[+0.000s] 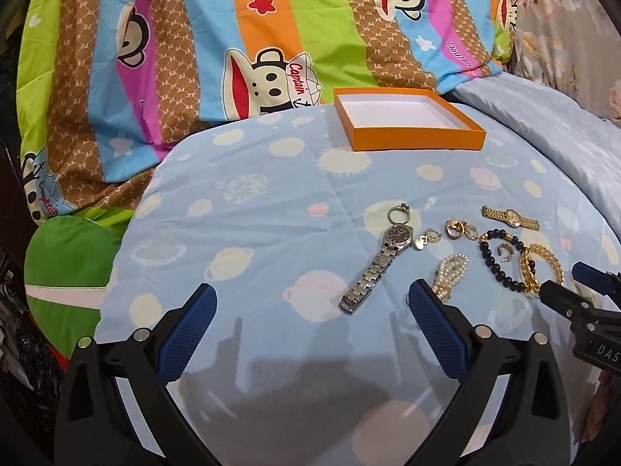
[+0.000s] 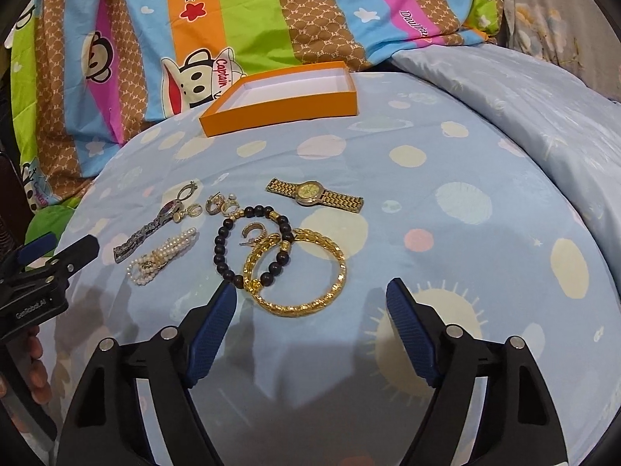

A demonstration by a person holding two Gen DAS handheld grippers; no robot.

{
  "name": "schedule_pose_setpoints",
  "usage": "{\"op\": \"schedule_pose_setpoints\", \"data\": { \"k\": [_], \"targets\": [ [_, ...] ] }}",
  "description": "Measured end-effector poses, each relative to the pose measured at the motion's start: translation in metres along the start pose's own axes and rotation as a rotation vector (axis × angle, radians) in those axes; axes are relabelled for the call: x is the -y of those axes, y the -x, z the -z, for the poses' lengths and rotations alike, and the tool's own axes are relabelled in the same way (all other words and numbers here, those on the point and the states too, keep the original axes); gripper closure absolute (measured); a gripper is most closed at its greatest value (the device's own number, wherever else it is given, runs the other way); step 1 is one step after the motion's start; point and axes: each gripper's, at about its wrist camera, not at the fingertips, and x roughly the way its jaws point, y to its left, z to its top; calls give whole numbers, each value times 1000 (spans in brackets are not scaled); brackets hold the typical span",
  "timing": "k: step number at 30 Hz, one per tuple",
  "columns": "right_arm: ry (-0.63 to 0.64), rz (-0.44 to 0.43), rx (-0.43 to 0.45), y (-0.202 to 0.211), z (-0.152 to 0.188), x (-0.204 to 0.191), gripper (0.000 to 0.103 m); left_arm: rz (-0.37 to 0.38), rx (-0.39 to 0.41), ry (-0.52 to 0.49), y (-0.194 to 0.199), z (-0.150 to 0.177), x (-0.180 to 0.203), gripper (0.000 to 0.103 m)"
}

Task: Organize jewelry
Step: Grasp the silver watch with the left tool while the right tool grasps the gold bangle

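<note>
An empty orange box (image 1: pixel 419 138) (image 2: pixel 279 110) sits at the back of a light blue cloth. Jewelry lies in front of it: a silver watch (image 1: pixel 372 268) (image 2: pixel 147 229), a gold watch (image 1: pixel 510 216) (image 2: pixel 314 191), a pearl bracelet (image 1: pixel 450 275) (image 2: pixel 163 258), a black bead bracelet (image 1: pixel 493 262) (image 2: pixel 221 248), a gold bangle (image 2: pixel 306 303) (image 1: pixel 547 260) and small earrings (image 1: pixel 458 229) (image 2: pixel 223 204). My left gripper (image 1: pixel 310 303) is open, just short of the silver watch. My right gripper (image 2: pixel 310 297) is open, with the gold bangle's near edge between its fingertips.
A striped cartoon monkey blanket (image 1: pixel 233 39) lies piled behind the box. A pale blue quilt (image 2: pixel 543 97) rises at the right. Each gripper shows at the edge of the other's view.
</note>
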Motion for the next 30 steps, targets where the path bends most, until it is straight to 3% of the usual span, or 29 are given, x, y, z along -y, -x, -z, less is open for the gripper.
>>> {"op": "schedule_pose_setpoints", "data": {
  "k": [4,10,12,22,26,30],
  "targets": [
    [24,18,-22,-7,-2,-6,36,20,-4,13,-6,0,-1,6],
    [53,51,-27,-11,-3,-13,40,37,-20,33,-12,3,-3,6],
    [57,56,-25,-12,-4,-14,47,38,-18,34,-13,4,-3,6],
    [42,33,23,-3,-3,-10,48,58,-23,31,-15,4,-2,6],
    [34,26,57,5,-2,-8,48,104,-36,54,-17,1,-5,6],
    [32,24,55,8,0,-7,48,91,-16,20,-21,-10,-1,6]
  ]
}}
